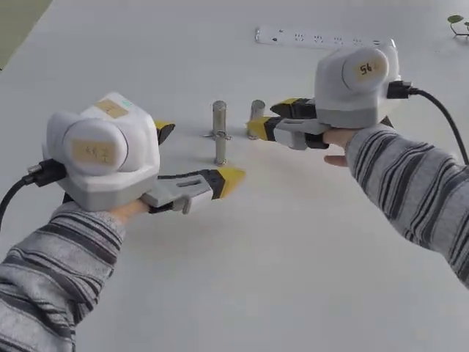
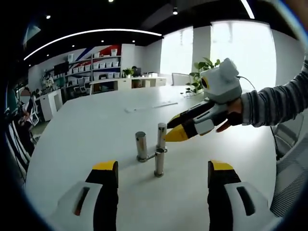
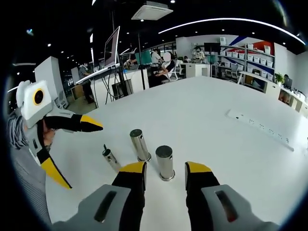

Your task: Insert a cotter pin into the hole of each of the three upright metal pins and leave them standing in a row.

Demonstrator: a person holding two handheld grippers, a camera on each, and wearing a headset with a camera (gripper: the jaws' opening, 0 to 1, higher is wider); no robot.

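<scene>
Open, empty right tongs have the far-right upright pin just ahead; left tongs, open, hover near-left.

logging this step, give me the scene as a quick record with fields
surface: white table
pinned: silver upright metal pin, thin metal cotter pin across its top
bare: two more silver upright metal pins
left gripper: open, empty
right gripper: open, empty, beside one bare pin
far edge: white power strip
</scene>
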